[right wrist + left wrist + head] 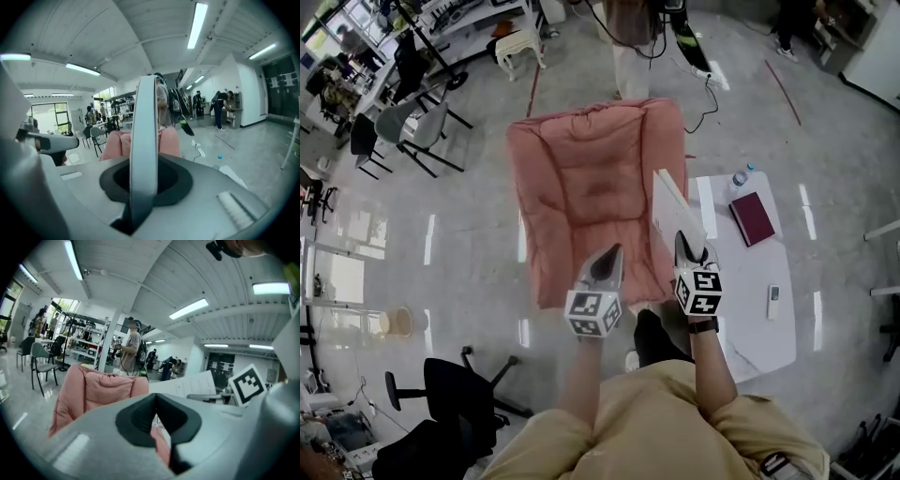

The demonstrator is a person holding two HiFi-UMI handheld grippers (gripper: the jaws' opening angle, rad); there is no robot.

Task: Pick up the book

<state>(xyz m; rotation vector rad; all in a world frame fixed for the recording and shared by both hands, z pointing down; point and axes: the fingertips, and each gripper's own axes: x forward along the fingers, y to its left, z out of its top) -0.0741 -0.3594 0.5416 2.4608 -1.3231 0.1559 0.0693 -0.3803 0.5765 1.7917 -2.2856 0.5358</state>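
- Fingers of the right gripper (687, 247) are clamped on the lower edge of a white book (675, 202). In the right gripper view its pale edge runs straight up between the 2 dark pads.
- Left gripper (609, 258) has its fingers together with nothing between them. It hangs just beside the right one, over the front of the pink padded chair (581, 178).
- The white book is in the air and tilted, above the line where the chair meets the white table (769, 328). It appears to rest on neither.
- Handling, as a judgement: it holds flat without sagging, so it is probably stiff and fairly light. The cover looks smooth, so with only 1 edge pinched it could pivot or slip. A hold nearer the middle of that edge, or the left gripper steadying the far side, would be safer.
- Materials: the chair is soft, quilted salmon fabric with stitched channels. The table is hard, smooth and rectangular, and carries a maroon book (753, 217), a clear bottle (741, 177) and a slim white remote (773, 301). The floor is glossy grey.
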